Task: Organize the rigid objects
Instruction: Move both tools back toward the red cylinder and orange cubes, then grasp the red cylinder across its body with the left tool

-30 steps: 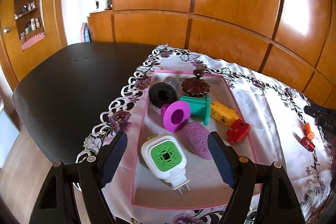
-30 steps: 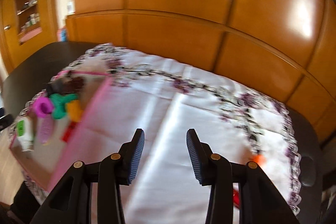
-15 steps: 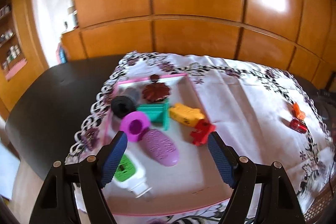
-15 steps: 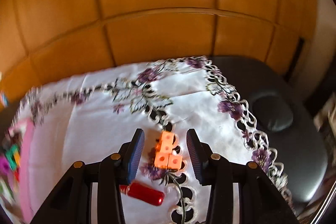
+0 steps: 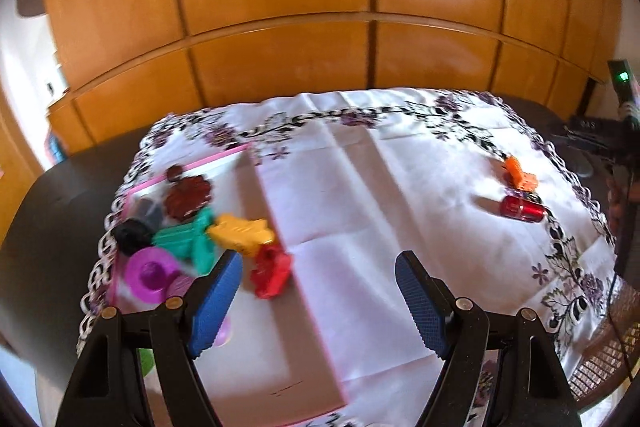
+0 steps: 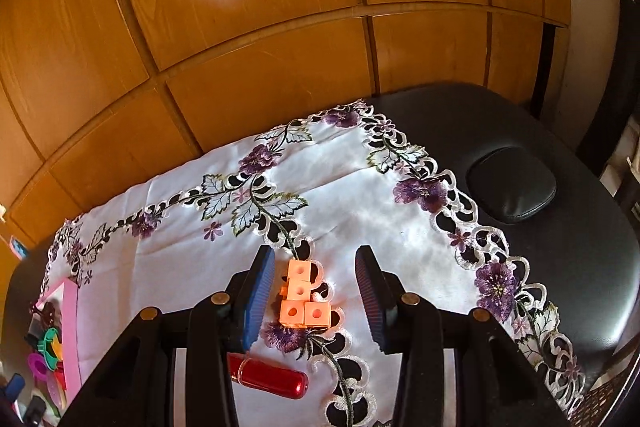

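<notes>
**Orange blocks framed between the right gripper's parted jaws**

The right gripper hangs with jaws parted around the orange block piece, pads clear of it, grasping nothing. A red cylinder lies just nearer on the embroidered tablecloth. The left gripper is released and empty above the pink tray. In that tray's far left end cluster a red toy, a yellow piece, a teal spool and a magenta disc. Behind stands wooden panelling.
</notes>
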`<state>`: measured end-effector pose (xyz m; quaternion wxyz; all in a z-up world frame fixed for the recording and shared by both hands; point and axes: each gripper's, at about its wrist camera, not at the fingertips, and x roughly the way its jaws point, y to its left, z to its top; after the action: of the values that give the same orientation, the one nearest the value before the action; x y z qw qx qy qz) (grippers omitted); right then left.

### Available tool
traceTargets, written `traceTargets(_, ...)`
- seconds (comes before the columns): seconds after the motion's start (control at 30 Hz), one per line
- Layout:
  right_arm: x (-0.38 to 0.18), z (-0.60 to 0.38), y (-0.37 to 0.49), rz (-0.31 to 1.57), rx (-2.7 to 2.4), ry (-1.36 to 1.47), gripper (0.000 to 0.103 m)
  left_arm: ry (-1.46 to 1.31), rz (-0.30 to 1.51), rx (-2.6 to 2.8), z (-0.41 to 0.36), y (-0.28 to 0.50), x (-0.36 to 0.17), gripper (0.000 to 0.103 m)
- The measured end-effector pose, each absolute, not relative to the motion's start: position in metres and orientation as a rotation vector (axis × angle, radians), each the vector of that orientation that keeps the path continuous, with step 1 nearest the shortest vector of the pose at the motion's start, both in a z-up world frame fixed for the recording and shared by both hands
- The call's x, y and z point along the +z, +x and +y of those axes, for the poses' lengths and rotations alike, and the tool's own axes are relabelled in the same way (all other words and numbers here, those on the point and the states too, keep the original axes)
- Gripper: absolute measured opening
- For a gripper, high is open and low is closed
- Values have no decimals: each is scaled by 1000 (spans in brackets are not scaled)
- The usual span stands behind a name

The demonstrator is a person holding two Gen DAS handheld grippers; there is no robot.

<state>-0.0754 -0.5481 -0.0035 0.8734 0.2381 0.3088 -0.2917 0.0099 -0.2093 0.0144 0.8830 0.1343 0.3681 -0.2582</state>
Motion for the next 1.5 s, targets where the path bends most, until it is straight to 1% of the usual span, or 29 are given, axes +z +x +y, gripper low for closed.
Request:
traceTargets(0.27, -4, -567, -96, 588, -672, 606, 42, 358, 791, -714, -276, 0, 3, 79)
traceTargets(0.53, -10, -580, -104, 578, -676, 703, 42, 389, 902, -897, -350, -9, -27, 79)
traceTargets(0.57, -10, -581, -104, 579, -672, 706, 42, 383, 917, -915, -358, -10, -30, 80)
traceTargets(0.6, -10, -581, -104, 580, -669, 709, 42, 378, 923, -933, -367, -11, -32, 87)
traceTargets(0.67, -11, -581, -104, 583, -662, 718, 42, 385, 920, -952, -386, -15, -37, 95)
traceTargets(0.9, -9, -582, -105, 566, -649, 726, 42, 437, 915, -1001, -436, -24, -53, 95)
traceTargets(1.07, -9, -582, -104, 568, -640, 729, 44, 431, 917, -991, -460, -20, -62, 95)
traceTargets(1.13, -10, -582, -103, 575, -634, 731, 44, 430, 914, -972, -466, -17, -67, 93)
traceTargets(1.17, -11, -582, -103, 577, -631, 734, 44, 438, 924, -959, -469, -15, -72, 81)
traceTargets(1.2, -11, -583, -103, 579, -630, 736, 44, 444, 945, -961, -470, -13, -77, 75)
traceTargets(1.33, -13, -584, -102, 587, -627, 743, 44, 438, 915, -986, -455, -13, -78, 75)
traceTargets(1.5, -21, -582, -94, 637, -597, 746, 44, 405, 874, -912, -405, -8, -79, 75)
